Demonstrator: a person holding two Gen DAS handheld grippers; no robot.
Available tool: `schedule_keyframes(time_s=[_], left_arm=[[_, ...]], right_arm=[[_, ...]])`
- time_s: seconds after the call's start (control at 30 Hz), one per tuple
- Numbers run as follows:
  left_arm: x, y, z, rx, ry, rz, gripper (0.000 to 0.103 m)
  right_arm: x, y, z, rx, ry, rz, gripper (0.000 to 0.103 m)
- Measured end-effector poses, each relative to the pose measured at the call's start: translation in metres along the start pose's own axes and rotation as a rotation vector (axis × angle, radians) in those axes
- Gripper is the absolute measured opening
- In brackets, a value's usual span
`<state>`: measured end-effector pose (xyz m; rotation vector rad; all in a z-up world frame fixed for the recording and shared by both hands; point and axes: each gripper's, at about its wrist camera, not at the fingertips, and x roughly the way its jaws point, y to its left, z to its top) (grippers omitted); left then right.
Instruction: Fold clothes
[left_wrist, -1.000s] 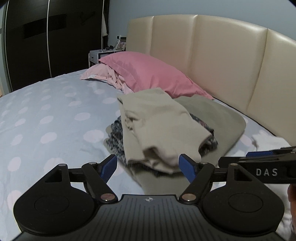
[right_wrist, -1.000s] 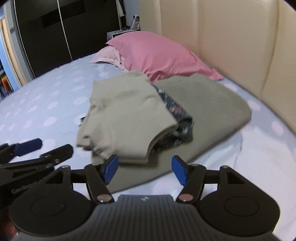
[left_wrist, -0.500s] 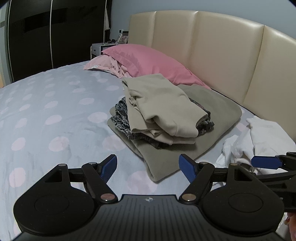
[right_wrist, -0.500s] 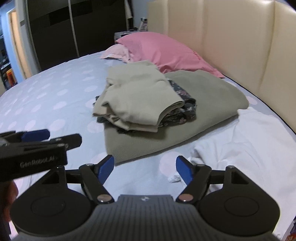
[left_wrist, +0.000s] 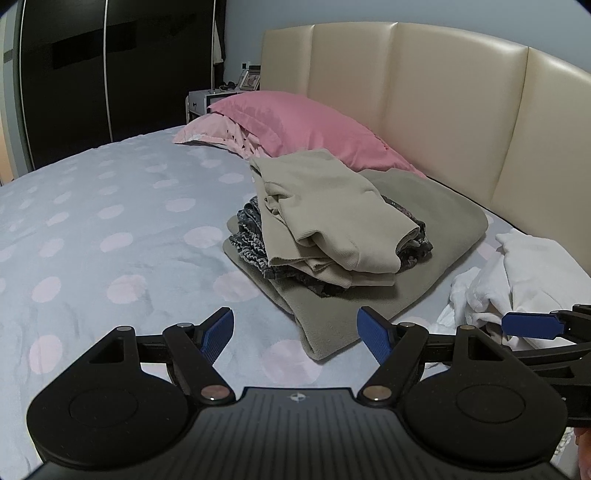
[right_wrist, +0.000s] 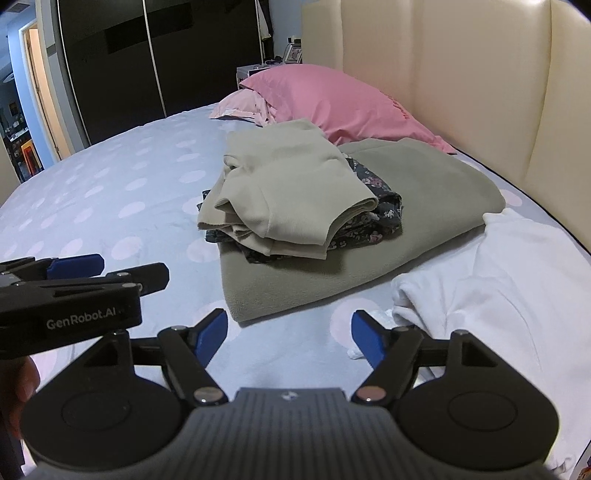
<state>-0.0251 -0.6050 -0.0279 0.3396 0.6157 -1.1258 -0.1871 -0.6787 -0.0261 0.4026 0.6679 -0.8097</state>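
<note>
A folded beige garment (left_wrist: 332, 210) (right_wrist: 288, 188) tops a stack, over a dark floral garment (left_wrist: 251, 236) (right_wrist: 380, 206) and a folded olive-grey garment (left_wrist: 436, 221) (right_wrist: 424, 199). An unfolded white garment (left_wrist: 524, 280) (right_wrist: 498, 280) lies crumpled to the right of the stack. My left gripper (left_wrist: 295, 332) is open and empty, held above the bed short of the stack. My right gripper (right_wrist: 288, 336) is open and empty, near the white garment's left edge. Each gripper also shows from the side in the other's view.
The bed has a light blue cover with pale pink dots (left_wrist: 110, 229). Pink pillows (left_wrist: 295, 125) (right_wrist: 332, 99) lie beyond the stack by the cream padded headboard (left_wrist: 443, 103). A dark wardrobe (left_wrist: 92, 74) and a nightstand (left_wrist: 207, 99) stand behind.
Both grippers have pulled back from the stack, which now looks smaller and farther. The white garment has come into view on the right. Both stayed open.
</note>
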Motion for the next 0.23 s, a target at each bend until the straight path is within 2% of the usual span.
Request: schedule_keyframes(time_s=[0.23], left_arm=[[-0.0063,-0.0046,0.0013,0.004,-0.015,-0.029,0.073]], right_arm=[[-0.0016,0.0010,-0.0014,-0.016,-0.001,0.004,0.076]])
